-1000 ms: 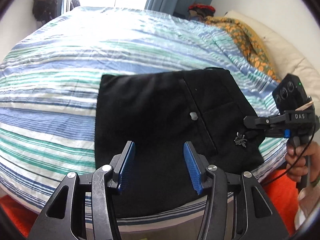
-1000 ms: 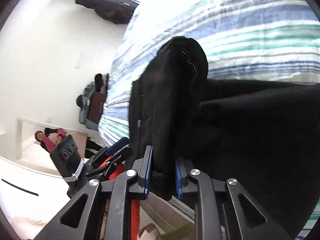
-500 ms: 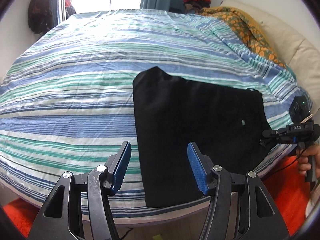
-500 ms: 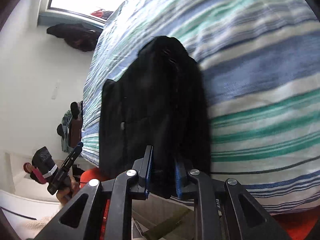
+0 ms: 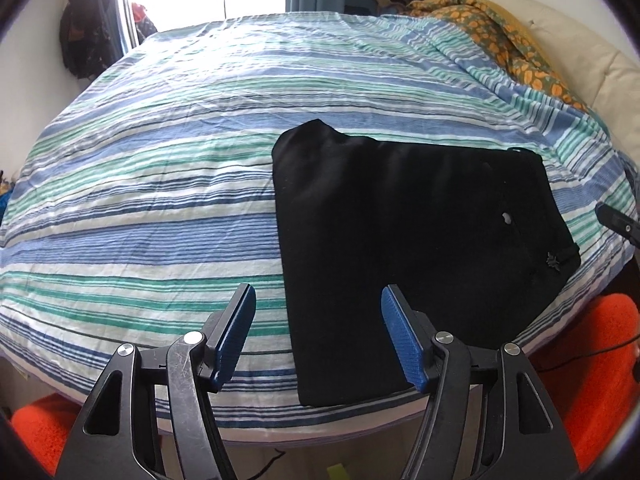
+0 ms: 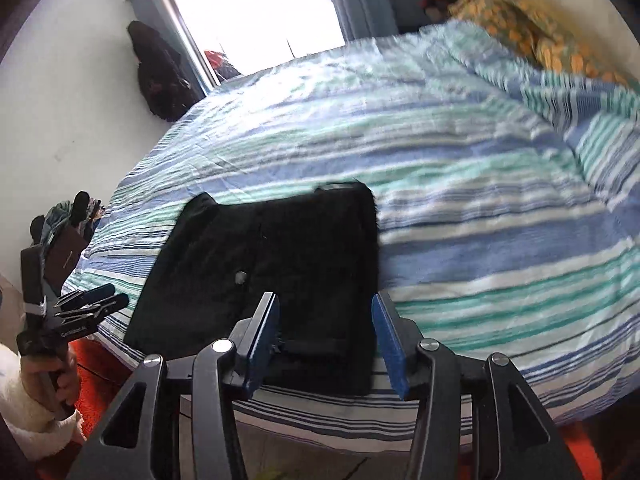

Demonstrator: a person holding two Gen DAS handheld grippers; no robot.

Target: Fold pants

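The black pants (image 5: pixel 412 232) lie folded into a flat rectangle near the front edge of the striped bed (image 5: pixel 160 184). My left gripper (image 5: pixel 316 328) hovers above the pants' front left corner, its jaws opening with nothing between them. In the right wrist view the same pants (image 6: pixel 280 264) lie flat, and my right gripper (image 6: pixel 324 340) hangs over their near edge, jaws opening, pads clear of the cloth. The left gripper (image 6: pixel 92 300) also shows there at the far left, held by a hand in a white sleeve.
An orange patterned blanket (image 5: pixel 504 36) and a cream pillow (image 5: pixel 580 60) lie at the bed's far right. Orange rug (image 5: pixel 592 380) covers the floor in front of the bed. Dark clothes (image 6: pixel 160 76) hang on the wall by the window.
My right gripper let go of the bunched pants edge and pulled back and up; the pants now lie flat. My left gripper's jaws widened and it drew back a little.
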